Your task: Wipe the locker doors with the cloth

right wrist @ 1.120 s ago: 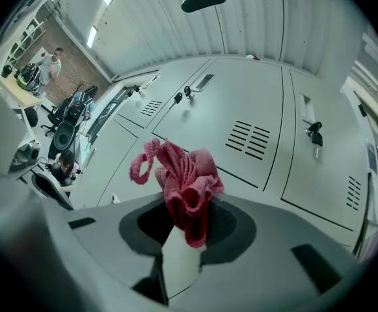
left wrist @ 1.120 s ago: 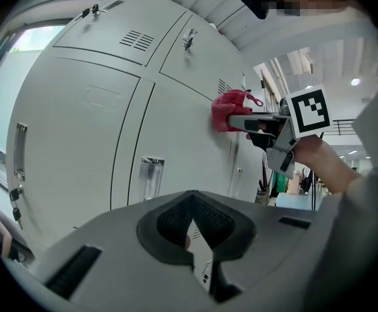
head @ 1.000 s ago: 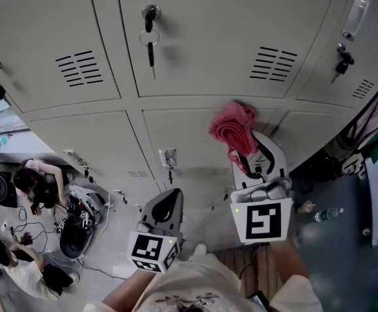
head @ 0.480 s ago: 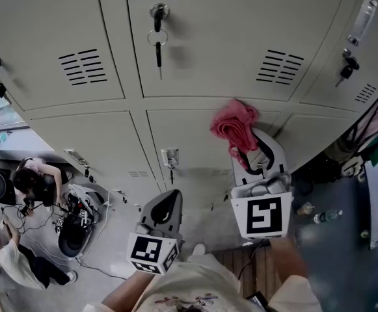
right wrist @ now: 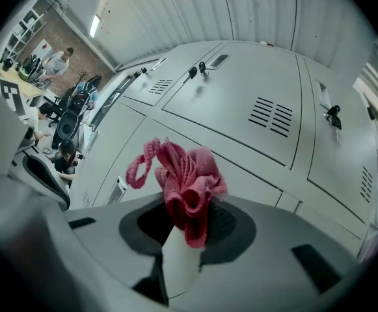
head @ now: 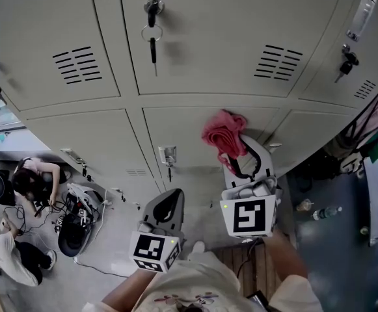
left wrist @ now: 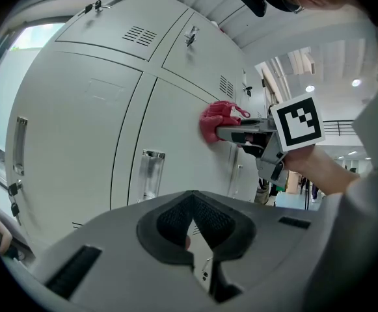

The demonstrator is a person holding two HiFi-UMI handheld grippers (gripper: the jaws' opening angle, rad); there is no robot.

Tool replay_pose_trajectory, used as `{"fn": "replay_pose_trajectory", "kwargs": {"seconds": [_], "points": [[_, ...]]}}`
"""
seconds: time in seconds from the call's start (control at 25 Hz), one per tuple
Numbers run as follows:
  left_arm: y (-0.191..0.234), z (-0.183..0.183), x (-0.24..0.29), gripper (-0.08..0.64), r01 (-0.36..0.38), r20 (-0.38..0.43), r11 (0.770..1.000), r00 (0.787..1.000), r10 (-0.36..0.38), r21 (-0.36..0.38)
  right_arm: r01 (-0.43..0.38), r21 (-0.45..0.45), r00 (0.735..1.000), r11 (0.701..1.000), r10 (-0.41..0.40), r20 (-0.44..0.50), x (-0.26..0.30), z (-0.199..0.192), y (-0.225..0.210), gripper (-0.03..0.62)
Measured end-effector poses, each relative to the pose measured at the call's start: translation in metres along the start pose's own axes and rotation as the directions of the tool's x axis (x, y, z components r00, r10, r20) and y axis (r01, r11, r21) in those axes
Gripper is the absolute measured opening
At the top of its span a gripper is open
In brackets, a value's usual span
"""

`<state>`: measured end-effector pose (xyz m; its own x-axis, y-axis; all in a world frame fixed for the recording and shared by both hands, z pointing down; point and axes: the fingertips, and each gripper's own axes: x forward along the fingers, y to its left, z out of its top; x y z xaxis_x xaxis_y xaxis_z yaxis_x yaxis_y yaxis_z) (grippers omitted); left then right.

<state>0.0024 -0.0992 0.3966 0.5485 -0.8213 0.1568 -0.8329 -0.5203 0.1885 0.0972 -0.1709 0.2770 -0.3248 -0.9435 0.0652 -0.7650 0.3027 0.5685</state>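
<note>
Grey locker doors (head: 195, 57); right gripper (head: 233, 149) jaws pinch pink cloth (head: 222, 134) against door; left gripper (head: 166, 204) jaws together.

the right tool (right wrist: 183, 234) hides the lower end of the cloth (right wrist: 187, 174) between its jaws.

Left gripper (head: 167, 203) held low, close to torso. Jaws together, nothing between them; marker cube facing up toward head camera. Right gripper (head: 241, 156) held farther forward and higher than left, jaws clamped on bunched pink cloth (head: 222, 134). Right forearm (head: 285, 259) bare, reaching forward. Left forearm (head: 120, 296) only partly in view at bottom edge.
</note>
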Motion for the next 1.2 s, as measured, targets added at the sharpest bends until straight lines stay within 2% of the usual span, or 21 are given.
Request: {"fn": "replay_pose_trajectory", "kwargs": {"seconds": [0.48, 1.2], "points": [[0.002, -0.005, 0.002, 0.005, 0.005, -0.008, 1.0, 1.0, -0.005, -0.006, -0.021, 0.014, 0.999, 1.0, 0.022, -0.034, 0.003, -0.023, 0.017, 0.101], [0.008, -0.018, 0.008, 0.005, -0.003, -0.032, 1.0, 0.999, 0.003, -0.013, -0.006, -0.008, 0.999, 1.0, 0.006, -0.043, 0.006, -0.063, 0.045, 0.101]]}}
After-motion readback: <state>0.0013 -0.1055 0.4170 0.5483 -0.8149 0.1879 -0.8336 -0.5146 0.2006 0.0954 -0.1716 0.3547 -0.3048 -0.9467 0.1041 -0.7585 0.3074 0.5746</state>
